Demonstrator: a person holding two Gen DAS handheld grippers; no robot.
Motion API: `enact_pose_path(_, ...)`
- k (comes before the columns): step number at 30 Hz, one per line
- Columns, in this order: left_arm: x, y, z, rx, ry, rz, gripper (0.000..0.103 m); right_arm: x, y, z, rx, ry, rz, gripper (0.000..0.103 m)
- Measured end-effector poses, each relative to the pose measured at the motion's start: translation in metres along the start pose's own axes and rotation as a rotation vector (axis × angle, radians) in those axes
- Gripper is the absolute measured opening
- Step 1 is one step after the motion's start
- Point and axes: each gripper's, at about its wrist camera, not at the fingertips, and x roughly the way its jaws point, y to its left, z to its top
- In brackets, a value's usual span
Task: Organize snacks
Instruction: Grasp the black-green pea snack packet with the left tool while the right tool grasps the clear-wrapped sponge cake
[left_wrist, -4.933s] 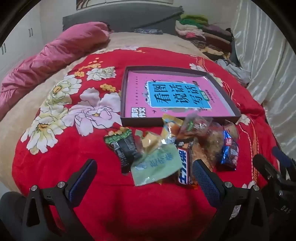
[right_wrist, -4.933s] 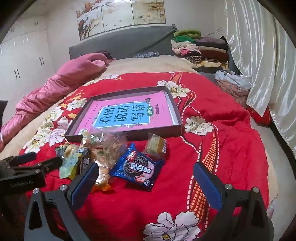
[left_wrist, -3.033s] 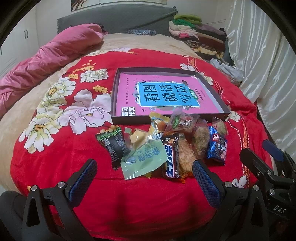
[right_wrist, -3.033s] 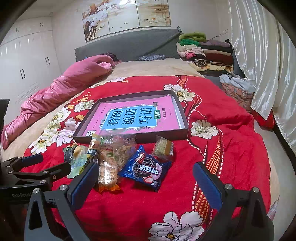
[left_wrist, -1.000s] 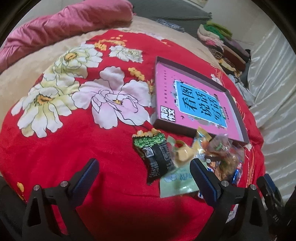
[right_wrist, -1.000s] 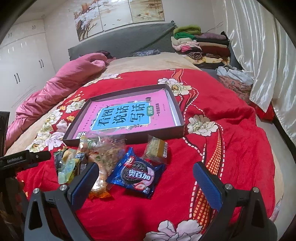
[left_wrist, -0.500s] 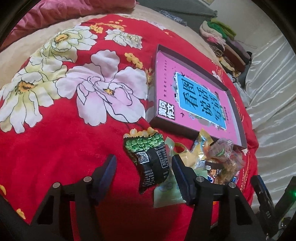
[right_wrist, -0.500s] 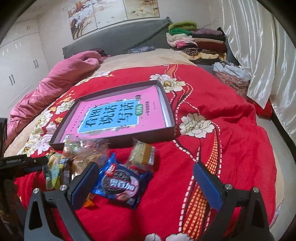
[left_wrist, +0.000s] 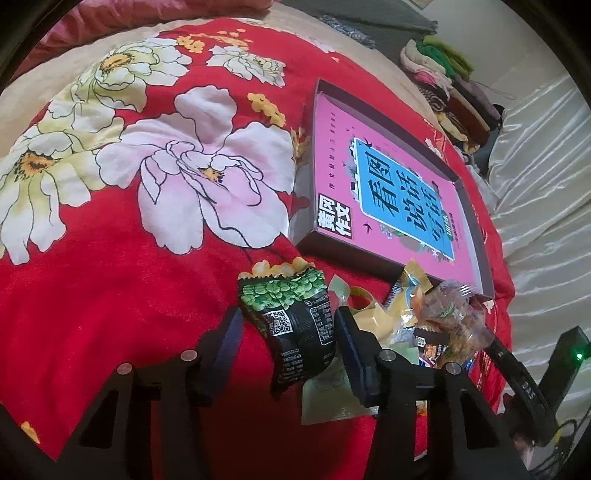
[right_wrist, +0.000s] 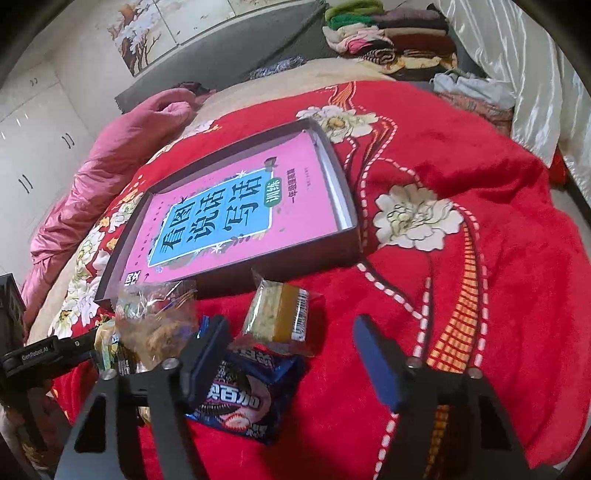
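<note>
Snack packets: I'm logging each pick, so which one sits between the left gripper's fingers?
The black packet with green peas, at the pile's left end, sits inside the left gripper.

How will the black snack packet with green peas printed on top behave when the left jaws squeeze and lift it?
The black pea-print snack packet looks puffy, so it would probably crumple and give. Its glossy film may slip. It seems light and should lift easily.

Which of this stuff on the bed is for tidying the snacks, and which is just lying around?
For the job:
- green pea packet, between the left gripper fingers
- blue cookie packet and clear-wrapped cake, in front of the right gripper
- other snacks in the heap
- shallow box, probably

Just lying about:
- red flowered blanket
- pink quilt
- folded clothes
</note>
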Motion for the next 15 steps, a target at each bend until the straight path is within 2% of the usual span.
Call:
enact_pose_path(4,0.003,0.000,0.002,-0.003,0.006,-0.016,0.048,0.011,0.001,0.003,-0.002,0.031,0.041,0.051)
enact_pose_path(6,0.004,0.000,0.004,-0.006,0.010,-0.020,0.047,0.015,0.003,0.004,-0.013,0.042,0.057,0.041)
enact_pose_path(15,0.006,0.004,0.006,-0.017,0.012,-0.047,0.039,0.012,0.007,0.006,-0.072,-0.006,0.030,0.035)
